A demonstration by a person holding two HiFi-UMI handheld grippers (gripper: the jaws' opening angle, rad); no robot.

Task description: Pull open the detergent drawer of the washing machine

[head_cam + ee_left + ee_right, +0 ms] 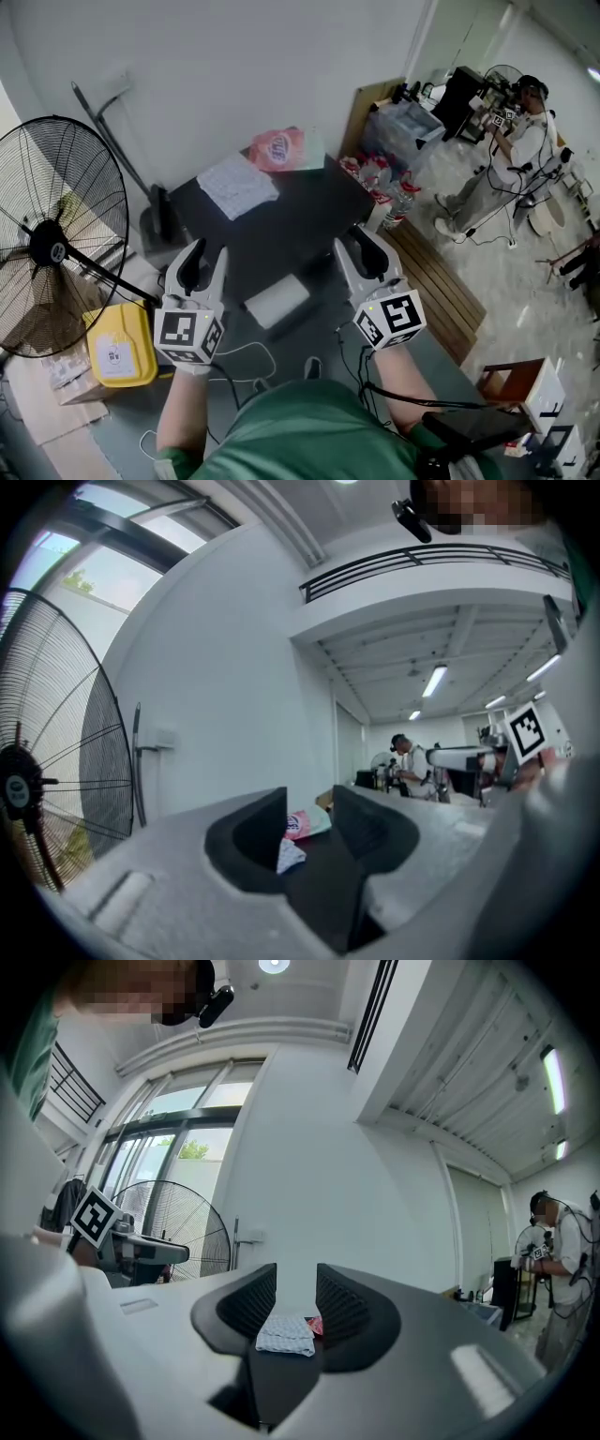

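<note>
The washing machine's dark top (291, 230) fills the middle of the head view. At its near edge, between my two grippers, sits a pale rectangular panel (277, 300) that looks like the detergent drawer's front. My left gripper (208, 251) hovers to the panel's left, level, jaws apart with nothing between them (309, 803). On the panel's right my right gripper (356, 236) is also level, with a narrower gap that is empty too (296, 1279). Neither touches the panel. A white checked cloth (237, 184) and a pink bag (278, 148) lie at the back of the top.
A large black floor fan (52, 248) stands at the left, with a yellow container (120, 345) below it. Plastic bottles (384, 187) and a wooden slatted bench (441, 281) are to the right. A person (511, 150) stands at the far right. The white wall (281, 66) is behind.
</note>
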